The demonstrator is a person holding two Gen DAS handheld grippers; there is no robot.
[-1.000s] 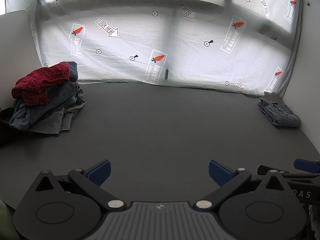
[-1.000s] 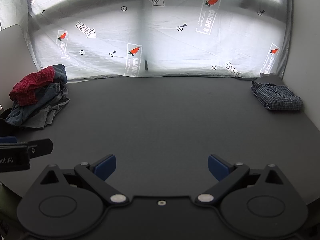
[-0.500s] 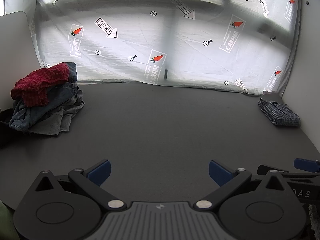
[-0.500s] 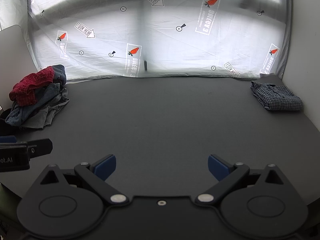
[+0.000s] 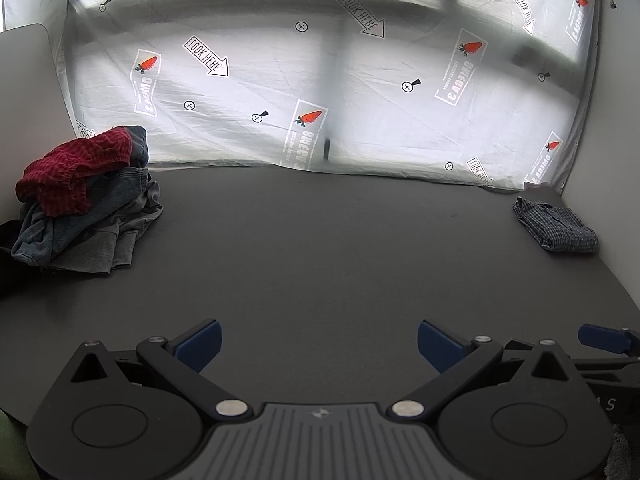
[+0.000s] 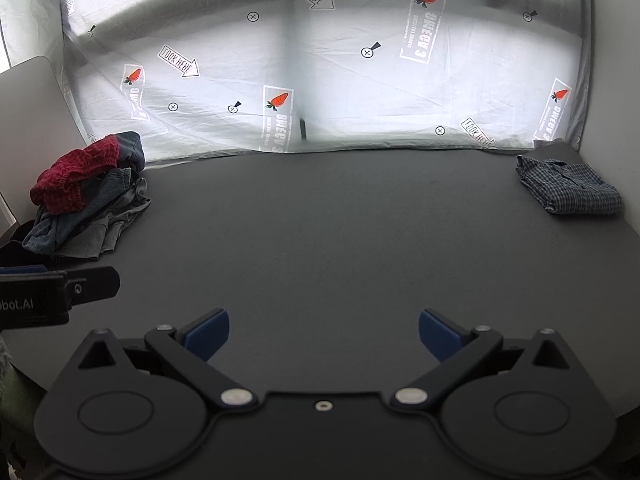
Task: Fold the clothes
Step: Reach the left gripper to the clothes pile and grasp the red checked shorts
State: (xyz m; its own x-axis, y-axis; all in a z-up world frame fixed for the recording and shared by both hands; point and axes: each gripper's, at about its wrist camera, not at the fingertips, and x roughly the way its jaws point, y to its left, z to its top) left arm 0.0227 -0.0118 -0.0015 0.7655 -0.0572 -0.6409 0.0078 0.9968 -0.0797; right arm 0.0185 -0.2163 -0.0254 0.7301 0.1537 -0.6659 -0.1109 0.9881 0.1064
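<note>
A heap of unfolded clothes (image 5: 80,208) lies at the far left of the dark table, with a red checked garment (image 5: 76,168) on top of blue and grey ones; it also shows in the right wrist view (image 6: 84,204). A folded blue checked shirt (image 5: 554,226) lies at the far right, also in the right wrist view (image 6: 568,188). My left gripper (image 5: 318,344) is open and empty above the table's near edge. My right gripper (image 6: 324,334) is open and empty beside it, to the right.
The dark grey table (image 5: 320,248) runs to a translucent printed plastic sheet (image 5: 320,92) at the back. White walls stand at the left (image 5: 24,112) and the right (image 5: 616,120). The right gripper's side shows in the left wrist view (image 5: 604,340).
Both views have shifted very slightly; the clothes and both grippers stay as they were.
</note>
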